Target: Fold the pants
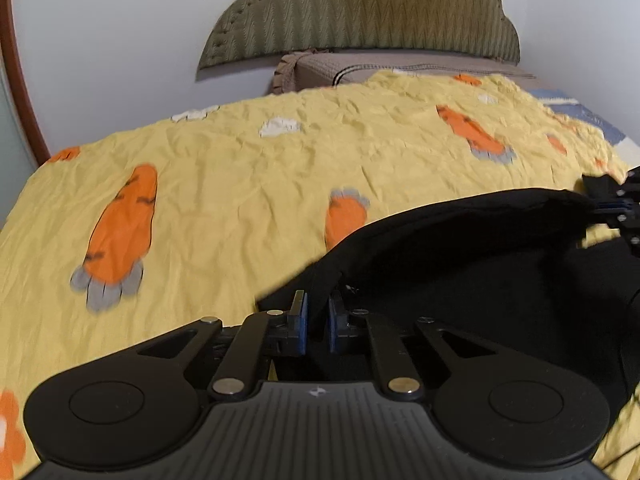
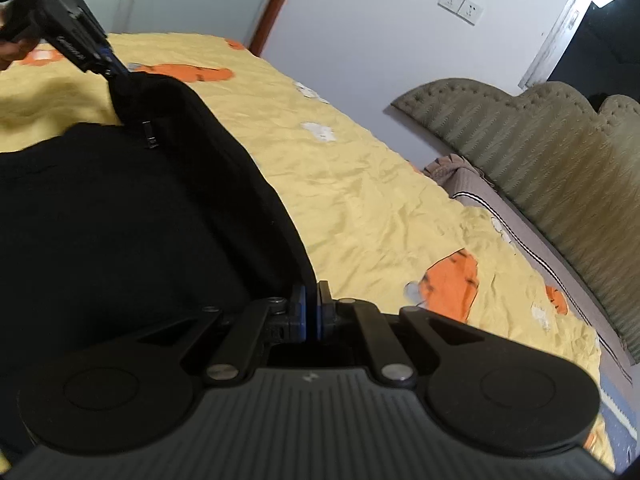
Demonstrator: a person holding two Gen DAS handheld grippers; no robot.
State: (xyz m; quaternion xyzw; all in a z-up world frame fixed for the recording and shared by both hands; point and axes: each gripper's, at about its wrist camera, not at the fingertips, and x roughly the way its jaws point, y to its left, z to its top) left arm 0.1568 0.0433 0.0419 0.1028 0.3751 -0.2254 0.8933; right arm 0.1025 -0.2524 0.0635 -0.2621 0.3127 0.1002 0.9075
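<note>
Left wrist view: left gripper [image 1: 317, 322] clamped on black pants [image 1: 460, 248] edge, lifted over yellow bedspread [image 1: 240, 168]. Right gripper [image 2: 311, 310] likewise pinching pants hem

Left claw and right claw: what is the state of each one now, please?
Left claw: closed, holding an edge of the black pants.
Right claw: closed, holding another edge of the same pants.

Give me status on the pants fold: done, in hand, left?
Done: both tools have hold of the black pants, left tool and right tool each shut on an edge. In hand: that edge is lifted off the yellow bedspread. Left: no finished fold shows; the cloth must still be laid over.
</note>
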